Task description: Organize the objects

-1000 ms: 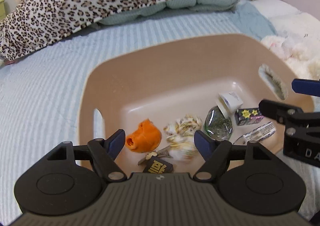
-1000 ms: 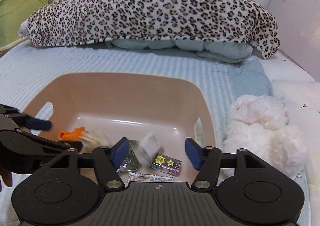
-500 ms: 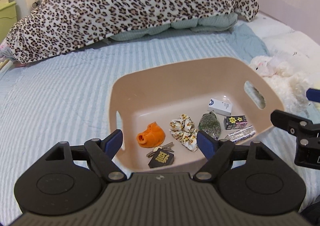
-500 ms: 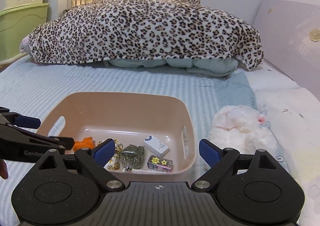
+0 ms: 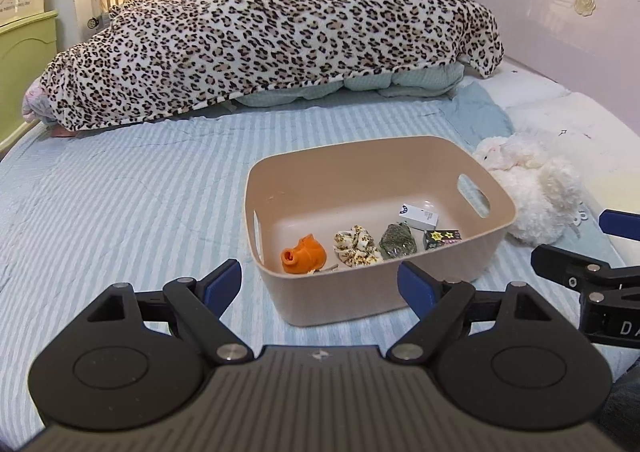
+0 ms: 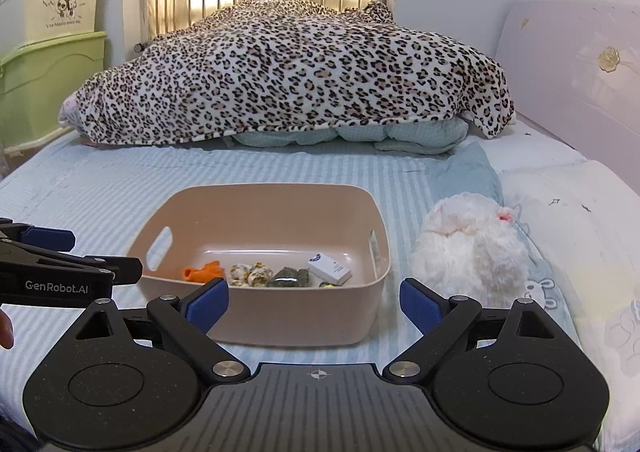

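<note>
Claws [image 5: 320,284] wide (empty) before tan bin [image 5: 384,292]

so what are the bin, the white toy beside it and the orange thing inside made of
Bin: likely molded plastic, matte beige, smooth rounded walls with cut-out handles. White toy: plush fabric, fluffy curly pile. Orange thing: looks like soft rubber or silicone, smooth with a dull sheen, though that is uncertain.

"GenRobot.AI" on left tool [image 6: 60,252]; "DA" fragment on right tool [image 5: 592,248].
</note>
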{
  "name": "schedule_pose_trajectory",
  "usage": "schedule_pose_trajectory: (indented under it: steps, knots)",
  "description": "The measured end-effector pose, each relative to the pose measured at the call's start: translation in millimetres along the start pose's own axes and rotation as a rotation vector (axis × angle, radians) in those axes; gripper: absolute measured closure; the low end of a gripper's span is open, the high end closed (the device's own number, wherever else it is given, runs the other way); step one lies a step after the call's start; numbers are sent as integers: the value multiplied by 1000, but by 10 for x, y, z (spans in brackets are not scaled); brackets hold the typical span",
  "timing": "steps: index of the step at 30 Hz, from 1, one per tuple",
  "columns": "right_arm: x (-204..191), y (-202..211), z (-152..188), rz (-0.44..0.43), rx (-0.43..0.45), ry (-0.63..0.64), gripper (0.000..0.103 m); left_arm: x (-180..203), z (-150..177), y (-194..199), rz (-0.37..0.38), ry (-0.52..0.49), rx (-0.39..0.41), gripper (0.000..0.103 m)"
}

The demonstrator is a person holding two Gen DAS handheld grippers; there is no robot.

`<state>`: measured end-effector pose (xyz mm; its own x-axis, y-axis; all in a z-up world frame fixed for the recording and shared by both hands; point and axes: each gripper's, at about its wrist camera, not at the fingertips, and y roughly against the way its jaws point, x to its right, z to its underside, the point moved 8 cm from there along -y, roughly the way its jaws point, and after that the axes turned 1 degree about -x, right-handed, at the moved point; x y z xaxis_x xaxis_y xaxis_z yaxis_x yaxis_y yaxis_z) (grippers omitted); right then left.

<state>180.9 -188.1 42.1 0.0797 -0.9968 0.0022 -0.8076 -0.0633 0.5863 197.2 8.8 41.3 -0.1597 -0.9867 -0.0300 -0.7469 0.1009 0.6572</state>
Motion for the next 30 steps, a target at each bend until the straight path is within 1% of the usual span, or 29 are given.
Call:
schedule_pose_trajectory:
  steps: [6,10,14,19,24,26,30]
  knots:
    - [-68,241,120,-9,15,9,5,26,147,261,-3,1,14,17]
    - [-110,398,193,-35,23,4,4,15,268,415,12,21,22,17]
    - [-164,535,276,-58,27,-1,3,18,379,565,7,13,35,17]
    - [-221,668,404,-46,27,25,2,41,515,724,33,34,37,17]
    - [-220,808,507,-65,30,4,2,71,635,873,34,37,50,17]
    - [-221,863,547,-63,35,9,2,80,690,936,31,41,64,17]
    - [-212,945,629,-55,41,0,2,98,813,1035,37,50,63,17]
